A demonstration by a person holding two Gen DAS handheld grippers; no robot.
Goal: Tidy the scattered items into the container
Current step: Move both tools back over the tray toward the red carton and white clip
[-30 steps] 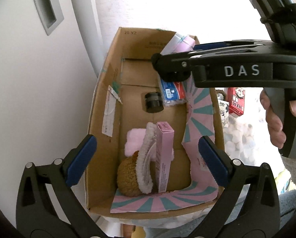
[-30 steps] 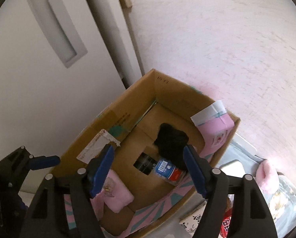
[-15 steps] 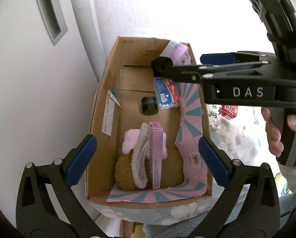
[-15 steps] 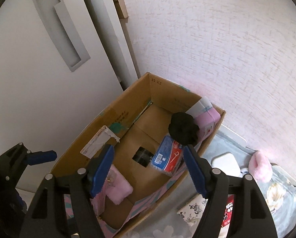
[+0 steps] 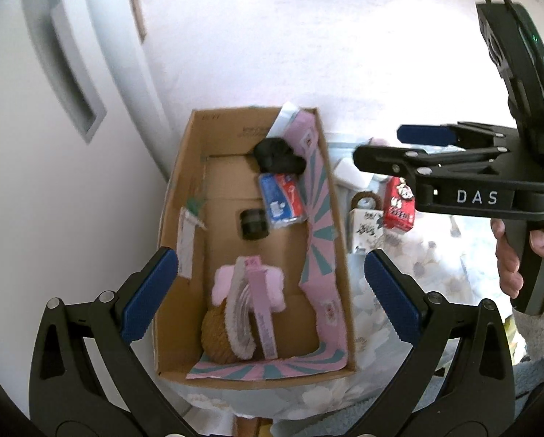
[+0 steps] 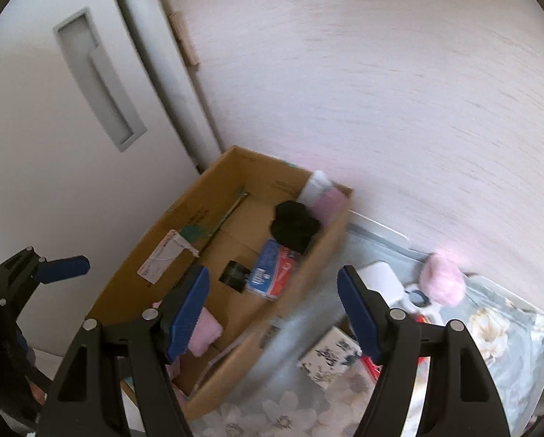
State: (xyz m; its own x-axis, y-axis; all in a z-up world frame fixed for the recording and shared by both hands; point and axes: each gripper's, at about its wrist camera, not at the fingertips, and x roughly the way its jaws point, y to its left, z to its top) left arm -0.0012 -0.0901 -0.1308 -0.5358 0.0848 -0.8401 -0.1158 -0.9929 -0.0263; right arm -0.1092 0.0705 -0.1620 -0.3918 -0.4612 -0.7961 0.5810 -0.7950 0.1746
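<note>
An open cardboard box (image 5: 173, 218) (image 6: 155, 240) stands against the wall. Inside lie a black cloth (image 5: 279, 154) (image 6: 295, 224), a blue and red packet (image 5: 282, 200) (image 6: 273, 273), a small black jar (image 5: 253, 224) (image 6: 235, 276), a pink slim box (image 5: 262, 313) and fluffy pink and brown items (image 5: 220, 327). My left gripper (image 5: 270, 296) is open and empty above the box's near end. My right gripper (image 6: 273, 311) is open and empty, over the box's right wall; it also shows in the left wrist view (image 5: 399, 149).
On the floral cloth (image 6: 508, 331) right of the box lie a white printed carton (image 5: 364, 227) (image 6: 332, 357), a red carton (image 5: 399, 205), a white block (image 6: 379, 278) and a pink fluffy item (image 6: 443, 273). A white door (image 6: 53, 145) stands left, a wall behind.
The black cloth left the right gripper and now lies in the box's far end. Both grippers pulled back and up; the right one swung right, out of the box.
</note>
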